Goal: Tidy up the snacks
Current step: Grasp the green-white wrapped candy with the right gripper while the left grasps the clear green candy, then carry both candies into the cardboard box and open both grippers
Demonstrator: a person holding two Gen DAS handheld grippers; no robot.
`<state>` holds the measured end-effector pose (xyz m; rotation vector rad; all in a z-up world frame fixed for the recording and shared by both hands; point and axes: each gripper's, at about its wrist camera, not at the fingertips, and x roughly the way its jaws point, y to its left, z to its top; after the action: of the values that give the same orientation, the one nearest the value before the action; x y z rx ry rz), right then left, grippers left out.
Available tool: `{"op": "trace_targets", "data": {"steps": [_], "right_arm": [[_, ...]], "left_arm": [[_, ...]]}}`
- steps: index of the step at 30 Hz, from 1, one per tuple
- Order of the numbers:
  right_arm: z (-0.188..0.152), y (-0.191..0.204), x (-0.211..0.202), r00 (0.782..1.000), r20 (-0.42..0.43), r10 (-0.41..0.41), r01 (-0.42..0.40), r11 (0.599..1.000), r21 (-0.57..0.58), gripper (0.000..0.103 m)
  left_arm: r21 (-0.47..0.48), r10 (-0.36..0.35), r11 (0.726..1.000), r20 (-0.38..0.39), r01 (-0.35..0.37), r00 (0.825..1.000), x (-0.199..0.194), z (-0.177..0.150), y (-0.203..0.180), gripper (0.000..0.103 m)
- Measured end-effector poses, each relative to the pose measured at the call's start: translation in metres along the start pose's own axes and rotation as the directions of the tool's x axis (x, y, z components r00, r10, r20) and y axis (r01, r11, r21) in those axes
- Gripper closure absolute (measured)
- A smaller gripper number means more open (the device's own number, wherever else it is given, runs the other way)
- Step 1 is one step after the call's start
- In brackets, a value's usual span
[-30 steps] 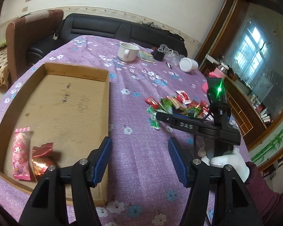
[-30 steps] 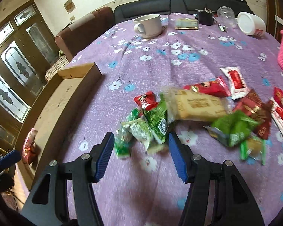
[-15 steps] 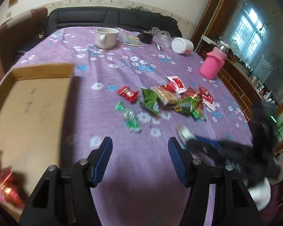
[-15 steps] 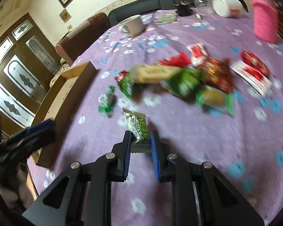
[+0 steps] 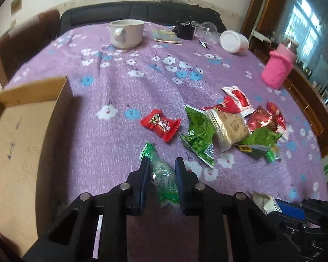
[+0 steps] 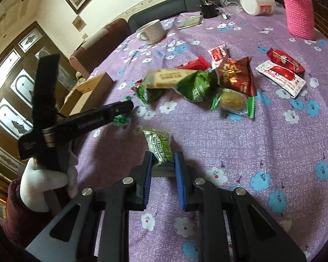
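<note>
My left gripper [image 5: 161,161] has its jaws closing on a clear green candy packet [image 5: 164,176], and the blue pads press its sides on the purple flowered tablecloth. My right gripper [image 6: 163,159] is shut on the near end of a green-and-white packet [image 6: 160,147]. The snack pile [image 5: 227,126] lies just beyond to the right, with a red candy [image 5: 160,124] at its near left edge. The cardboard box [image 5: 21,152] sits at the left. The right wrist view shows a white-gloved hand [image 6: 43,179] holding the left gripper.
At the table's far side stand a white mug [image 5: 125,33], a tipped white cup [image 5: 232,41], a black object and a clear glass. A pink knitted holder [image 5: 277,69] stands at the right edge. A dark sofa runs behind the table.
My left gripper swung right from the box to the snacks and closed on the green candy packet. My right gripper closed on the green-and-white packet and drew it back from the pile.
</note>
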<state>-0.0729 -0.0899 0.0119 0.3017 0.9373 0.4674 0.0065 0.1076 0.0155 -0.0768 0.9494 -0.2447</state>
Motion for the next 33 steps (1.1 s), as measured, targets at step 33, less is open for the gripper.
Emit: {"op": "trace_targets", "data": {"steps": [33], "right_arm": [[-0.011,0.231,0.09,0.957,-0.24,0.165,-0.237,0.921,-0.31,0.08]], "left_arm": [[-0.441,-0.002,0.894,0.182,0.084,0.983,-0.121,-0.067,0.204,0.079]]}}
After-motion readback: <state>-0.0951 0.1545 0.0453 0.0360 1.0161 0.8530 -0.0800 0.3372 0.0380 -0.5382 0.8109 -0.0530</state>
